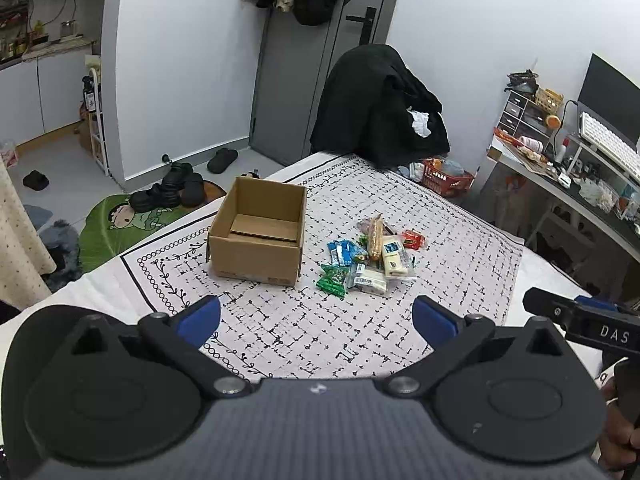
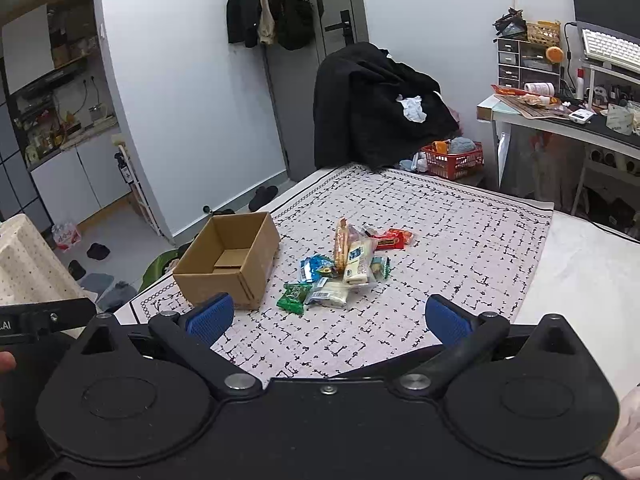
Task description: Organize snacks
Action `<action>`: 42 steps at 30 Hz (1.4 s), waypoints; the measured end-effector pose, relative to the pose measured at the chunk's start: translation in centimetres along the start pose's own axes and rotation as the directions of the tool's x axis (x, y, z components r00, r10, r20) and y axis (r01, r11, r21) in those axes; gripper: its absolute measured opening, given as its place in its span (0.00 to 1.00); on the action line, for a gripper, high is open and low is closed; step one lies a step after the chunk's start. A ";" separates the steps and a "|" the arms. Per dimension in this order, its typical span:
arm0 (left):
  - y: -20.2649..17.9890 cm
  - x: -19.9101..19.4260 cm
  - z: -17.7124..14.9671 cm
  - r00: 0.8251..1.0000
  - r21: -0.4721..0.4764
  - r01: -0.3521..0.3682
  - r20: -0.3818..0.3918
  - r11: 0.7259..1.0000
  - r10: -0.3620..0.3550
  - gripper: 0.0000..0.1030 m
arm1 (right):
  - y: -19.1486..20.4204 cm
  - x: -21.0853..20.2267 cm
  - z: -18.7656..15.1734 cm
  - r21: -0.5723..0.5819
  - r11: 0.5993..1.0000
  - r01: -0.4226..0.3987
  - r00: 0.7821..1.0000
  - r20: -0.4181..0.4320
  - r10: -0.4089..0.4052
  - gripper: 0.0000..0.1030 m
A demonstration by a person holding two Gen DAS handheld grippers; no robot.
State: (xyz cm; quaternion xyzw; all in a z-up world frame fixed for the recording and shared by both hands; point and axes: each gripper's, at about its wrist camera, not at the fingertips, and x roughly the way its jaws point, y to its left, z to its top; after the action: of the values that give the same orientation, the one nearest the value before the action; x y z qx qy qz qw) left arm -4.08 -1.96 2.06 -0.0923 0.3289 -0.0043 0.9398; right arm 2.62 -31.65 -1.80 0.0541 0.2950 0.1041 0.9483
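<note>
**Snacks Heaped Beside an Open Carton on a Patterned Cloth**

An open cardboard box (image 1: 258,232), with only a loose flap of card lying inside, stands on a white cloth (image 1: 460,240) printed with black dashes and a leafy border. Just to its right lies a small pile of wrapped snacks (image 1: 370,258): a green packet (image 1: 333,280) nearest the camera, blue packets (image 1: 342,251) behind it, a long biscuit pack (image 1: 375,238), pale yellow-white packets (image 1: 394,260) and a red packet (image 1: 413,239) at the far edge. The pile is near the box but apart from it. The left gripper (image 1: 316,318) hangs above the near part of the cloth, blue-padded fingers spread wide, holding nothing. The right gripper (image 2: 329,317) is likewise spread wide and empty, short of the snacks. A chair draped in black clothing (image 1: 380,108) stands beyond the cloth, a red basket (image 1: 446,178) beside it.
</note>
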 end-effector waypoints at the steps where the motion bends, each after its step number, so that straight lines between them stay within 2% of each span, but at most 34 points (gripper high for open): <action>1: 0.0 0.0 0.0 1.000 0.000 -0.004 0.002 1.000 0.004 0.99 | -0.1 0.0 0.0 0.001 1.000 0.001 1.000 0.000 -0.001 1.00; 42: 0.1 0.8 0.5 1.000 0.001 -0.019 -0.004 1.000 0.019 1.00 | -0.3 1.4 0.1 -0.009 1.000 -0.013 1.000 -0.023 0.013 1.00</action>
State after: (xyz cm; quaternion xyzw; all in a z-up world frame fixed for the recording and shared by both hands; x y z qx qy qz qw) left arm -3.11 -1.84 1.93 -0.0889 0.3314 0.0042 0.9393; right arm 3.91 -31.64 -2.54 0.0506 0.3051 0.1122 0.9443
